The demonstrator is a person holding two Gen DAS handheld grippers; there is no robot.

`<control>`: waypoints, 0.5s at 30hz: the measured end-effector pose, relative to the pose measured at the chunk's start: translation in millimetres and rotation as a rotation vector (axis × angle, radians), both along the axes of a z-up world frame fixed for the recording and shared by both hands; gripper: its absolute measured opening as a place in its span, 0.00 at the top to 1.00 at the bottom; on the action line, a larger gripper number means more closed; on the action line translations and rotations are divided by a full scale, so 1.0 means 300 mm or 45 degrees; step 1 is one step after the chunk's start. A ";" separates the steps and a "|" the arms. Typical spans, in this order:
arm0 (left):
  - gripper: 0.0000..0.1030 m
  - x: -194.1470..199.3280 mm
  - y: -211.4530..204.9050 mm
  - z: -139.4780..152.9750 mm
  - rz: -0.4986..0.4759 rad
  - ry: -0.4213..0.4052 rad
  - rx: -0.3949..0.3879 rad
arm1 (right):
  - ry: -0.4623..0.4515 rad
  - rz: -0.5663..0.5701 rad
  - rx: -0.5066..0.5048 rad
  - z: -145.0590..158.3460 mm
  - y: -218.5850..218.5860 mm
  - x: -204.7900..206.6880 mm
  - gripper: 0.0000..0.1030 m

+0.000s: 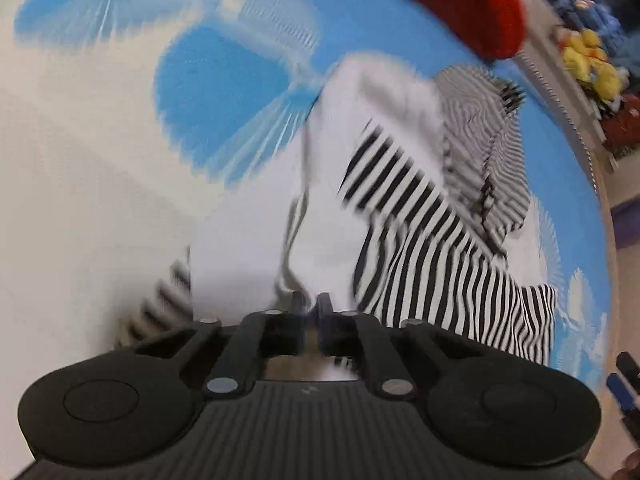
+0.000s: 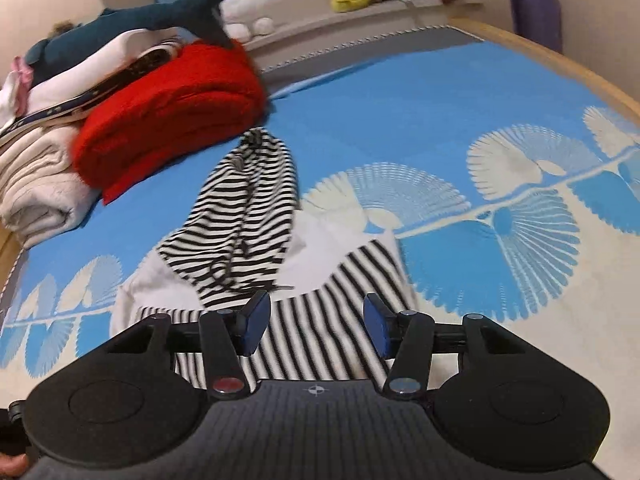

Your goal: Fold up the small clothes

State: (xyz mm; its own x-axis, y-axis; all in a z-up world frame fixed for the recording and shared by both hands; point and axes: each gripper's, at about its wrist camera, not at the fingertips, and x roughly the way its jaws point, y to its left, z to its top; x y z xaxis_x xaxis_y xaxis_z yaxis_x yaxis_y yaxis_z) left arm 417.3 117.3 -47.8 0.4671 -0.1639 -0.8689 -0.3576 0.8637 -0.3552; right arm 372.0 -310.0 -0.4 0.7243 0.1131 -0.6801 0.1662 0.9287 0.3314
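Pinched in our left claw [image 1: 311, 306], at the lower middle of that blurred view, is white cloth of the striped garment [image 2: 320, 320], which lies crumpled on the blue bedspread [image 2: 400, 112]. Our right claw [image 2: 316, 328] hangs spread above its striped part. We judge a fold is under way; next, lay the lifted edge across. Folded clothes [image 2: 168, 104] sit upper left.

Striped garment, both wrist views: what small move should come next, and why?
Probably the left gripper carries its pinched white edge across the striped garment to finish the fold. Its jaws look shut on cloth, the view is motion-blurred, and the right gripper hangs open above the striped part, holding nothing.
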 end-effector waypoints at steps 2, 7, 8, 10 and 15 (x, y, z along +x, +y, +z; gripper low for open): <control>0.95 -0.017 -0.013 0.111 -0.033 -0.258 0.047 | 0.032 -0.027 -0.003 -0.016 -0.021 0.005 0.48; 0.93 -0.051 -0.008 0.220 -0.032 -0.430 0.212 | 0.163 -0.079 0.025 -0.089 -0.054 0.010 0.48; 0.92 -0.038 0.005 0.186 -0.011 -0.344 0.210 | 0.201 -0.089 0.045 -0.111 -0.058 0.010 0.48; 0.92 -0.012 0.039 0.087 0.031 -0.099 0.158 | 0.287 -0.115 0.089 -0.166 -0.067 0.015 0.48; 0.88 -0.011 0.019 0.098 0.006 -0.142 0.093 | 0.431 -0.188 0.169 -0.271 -0.078 0.017 0.48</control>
